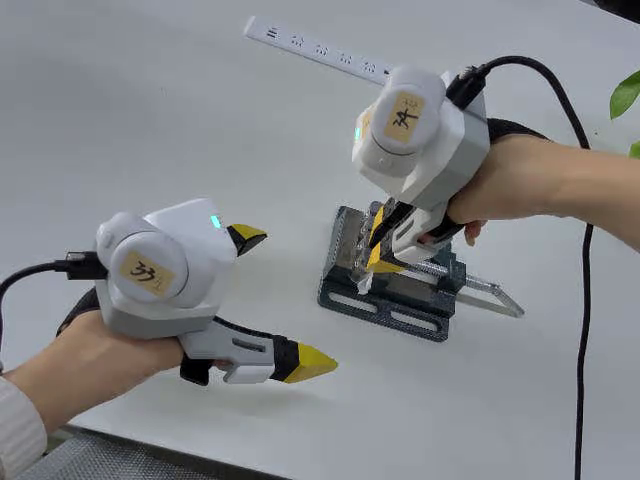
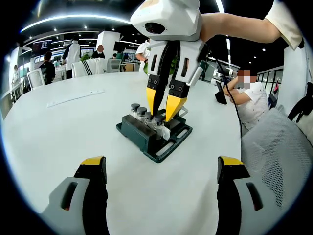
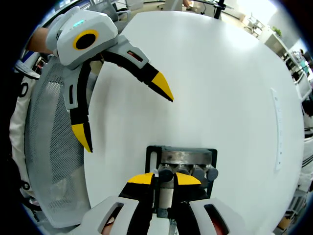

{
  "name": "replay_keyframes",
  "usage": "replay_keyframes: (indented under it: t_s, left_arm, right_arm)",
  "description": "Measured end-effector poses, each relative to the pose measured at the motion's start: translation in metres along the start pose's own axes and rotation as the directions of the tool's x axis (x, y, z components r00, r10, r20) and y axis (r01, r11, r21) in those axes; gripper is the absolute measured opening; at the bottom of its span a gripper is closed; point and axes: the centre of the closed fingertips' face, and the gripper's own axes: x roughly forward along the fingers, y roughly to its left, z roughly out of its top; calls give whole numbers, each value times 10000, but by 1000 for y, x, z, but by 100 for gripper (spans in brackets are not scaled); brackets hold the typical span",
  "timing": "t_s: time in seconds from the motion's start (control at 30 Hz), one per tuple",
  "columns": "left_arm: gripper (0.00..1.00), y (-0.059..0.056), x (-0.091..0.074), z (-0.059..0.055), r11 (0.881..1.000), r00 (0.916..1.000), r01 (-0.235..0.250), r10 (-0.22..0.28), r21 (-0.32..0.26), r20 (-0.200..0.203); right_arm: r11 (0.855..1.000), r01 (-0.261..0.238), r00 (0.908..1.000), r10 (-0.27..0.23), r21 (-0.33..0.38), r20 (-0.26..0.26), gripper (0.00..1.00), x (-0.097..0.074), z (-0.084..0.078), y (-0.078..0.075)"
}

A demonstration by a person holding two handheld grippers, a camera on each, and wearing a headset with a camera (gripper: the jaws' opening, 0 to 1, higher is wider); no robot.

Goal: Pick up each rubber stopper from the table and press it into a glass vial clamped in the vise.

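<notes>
A dark green vise [image 1: 385,305] on the white table clamps a row of several glass vials [image 2: 142,117], each capped with a grey rubber stopper. My right gripper [image 1: 380,255] comes down from above onto the end vial. Its yellow tips are shut on that vial's rubber stopper [image 3: 166,173], one on each side, as the right gripper view [image 3: 165,180] and the left gripper view [image 2: 164,104] show. My left gripper [image 1: 285,300] hovers left of the vise, apart from it. It is wide open with nothing between its jaws [image 2: 161,164], and it reaches into the right gripper view [image 3: 127,121].
A white power strip [image 1: 320,48] lies at the table's far side. The vise's metal handle [image 1: 495,295] sticks out to the right. A black cable [image 1: 580,300] runs down the right side. A mesh chair [image 2: 279,147] and seated people are beyond the table edge.
</notes>
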Motion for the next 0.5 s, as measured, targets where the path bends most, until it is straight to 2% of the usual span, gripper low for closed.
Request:
replay_keyframes:
  t_s: [0.13, 0.23, 0.27, 0.37, 0.43, 0.5]
  left_arm:
    - [93, 0, 0, 1, 10000, 10000, -12, 12, 9, 24]
    - [93, 1, 0, 1, 10000, 10000, -27, 27, 37, 25]
    - [93, 1, 0, 1, 10000, 10000, -18, 18, -4, 31]
    - [93, 1, 0, 1, 10000, 10000, -27, 27, 2, 34]
    - [93, 1, 0, 1, 10000, 10000, -39, 39, 27, 11]
    - [93, 1, 0, 1, 10000, 10000, -12, 12, -35, 36]
  right_arm:
    - [9999, 114, 9998, -115, 60, 139, 16, -6, 1, -4]
    - [9995, -74, 9988, 58, 315, 488, 14, -11, 3, -2]
    - [9994, -207, 9968, 184, 289, 780, 13, -12, 5, -1]
    - [9993, -194, 9944, 161, 309, 1044, 9, -13, 5, -3]
    - [9989, -293, 9942, 253, 367, 1044, 5, -14, 3, 1]
    - [9992, -235, 9936, 198, 317, 1108, 4, -13, 3, -2]
